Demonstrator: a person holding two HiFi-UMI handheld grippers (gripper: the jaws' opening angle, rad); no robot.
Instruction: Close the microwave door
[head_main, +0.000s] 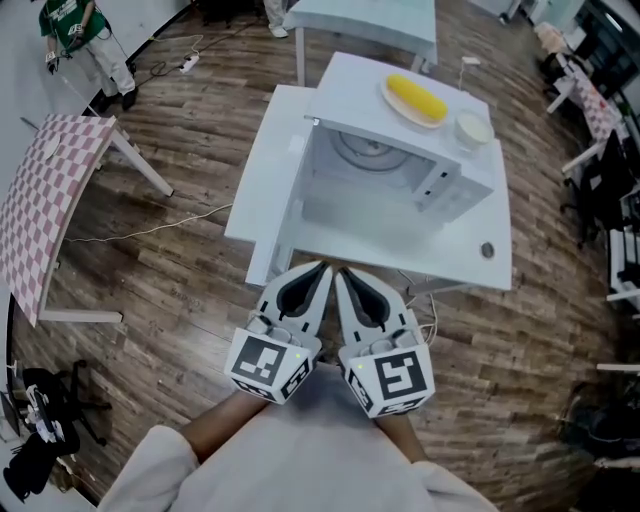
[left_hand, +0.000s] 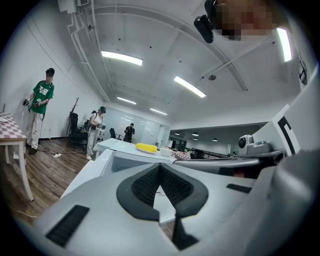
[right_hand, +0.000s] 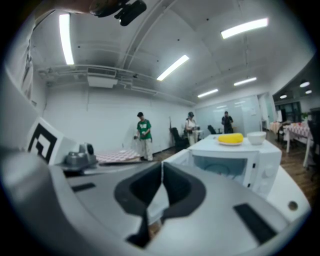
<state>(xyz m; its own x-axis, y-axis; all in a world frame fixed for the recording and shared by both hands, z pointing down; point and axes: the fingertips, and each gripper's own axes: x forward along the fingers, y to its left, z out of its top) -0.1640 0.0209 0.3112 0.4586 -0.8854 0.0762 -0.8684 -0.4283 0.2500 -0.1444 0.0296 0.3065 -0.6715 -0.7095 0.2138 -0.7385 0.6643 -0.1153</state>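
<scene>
White on white makes the head view hard to read. The microwave (head_main: 345, 95) stands on a white counter (head_main: 420, 262) well ahead of both sets of jaws, with its cavity facing them. Its door (head_main: 288, 232) is swung out on the left side. A corn cob (head_main: 416, 97) on a plate and a small bowl (head_main: 473, 128) sit on its roof. The left gripper (head_main: 318, 270) and right gripper (head_main: 347, 274) are held side by side near the body, short of the counter and touching nothing.

In the left gripper view the jaws meet tip to tip with nothing between them. The microwave's open front lies beyond the tips, partly masked by the jaws themselves.

In the right gripper view the jaws are likewise together and empty. The microwave sits ahead and to the right of the tips, showing its cavity and control panel.

Closing seems not yet begun; this looks like the approach. The next move likely calls for bringing one gripper, probably the left, behind the door's outer face and pushing it round until it latches.

The door's free edge and hinge blend into the counter, and neither gripper view shows the door clearly.
</scene>
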